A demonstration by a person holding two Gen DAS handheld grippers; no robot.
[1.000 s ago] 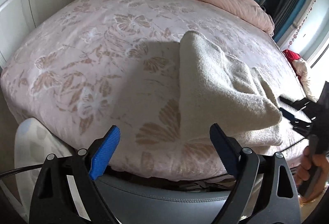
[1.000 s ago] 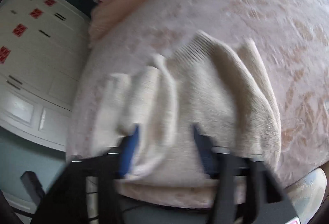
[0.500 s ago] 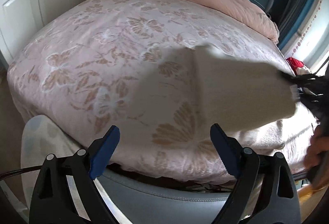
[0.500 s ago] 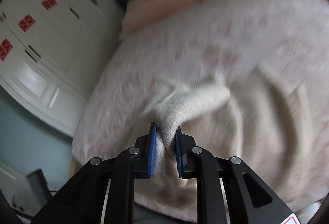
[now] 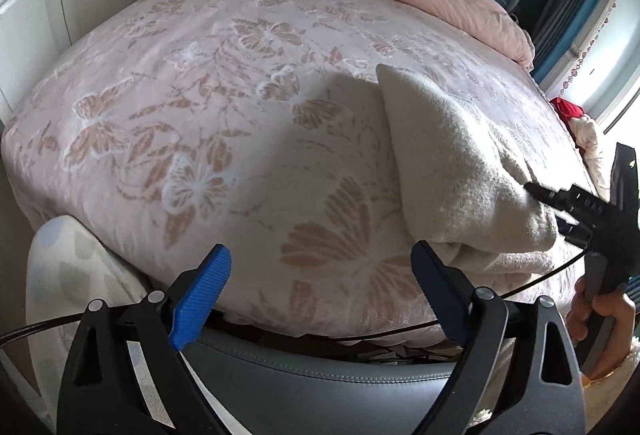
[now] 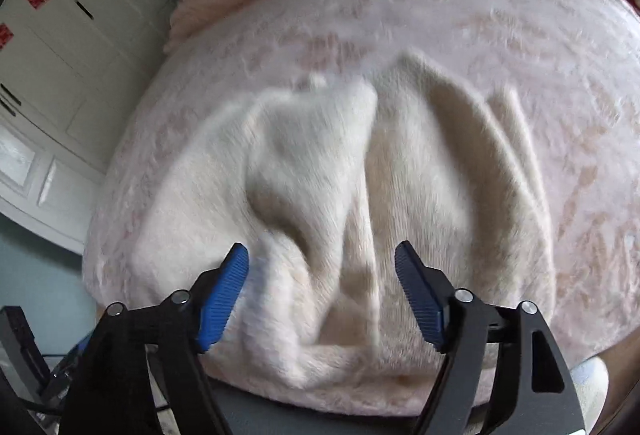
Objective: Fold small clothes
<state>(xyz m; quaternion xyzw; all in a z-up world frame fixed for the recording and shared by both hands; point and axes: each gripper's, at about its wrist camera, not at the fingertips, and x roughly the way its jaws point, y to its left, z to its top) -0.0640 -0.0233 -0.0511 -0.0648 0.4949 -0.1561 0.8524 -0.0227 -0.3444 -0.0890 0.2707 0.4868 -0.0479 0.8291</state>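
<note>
Two grippers, left [image 5: 320, 291] and right [image 6: 322, 287], jaws apart; cream garment [image 6: 360, 195] lies rumpled at the bed's [image 5: 200, 95] near edge.

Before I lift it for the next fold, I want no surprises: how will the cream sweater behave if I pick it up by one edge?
The sweater will likely droop, since it already lies in soft ridges and creases. Its fuzzy knit probably grips rather than slips. The folded layer looks loose, so it may fall open on the bed.
</note>
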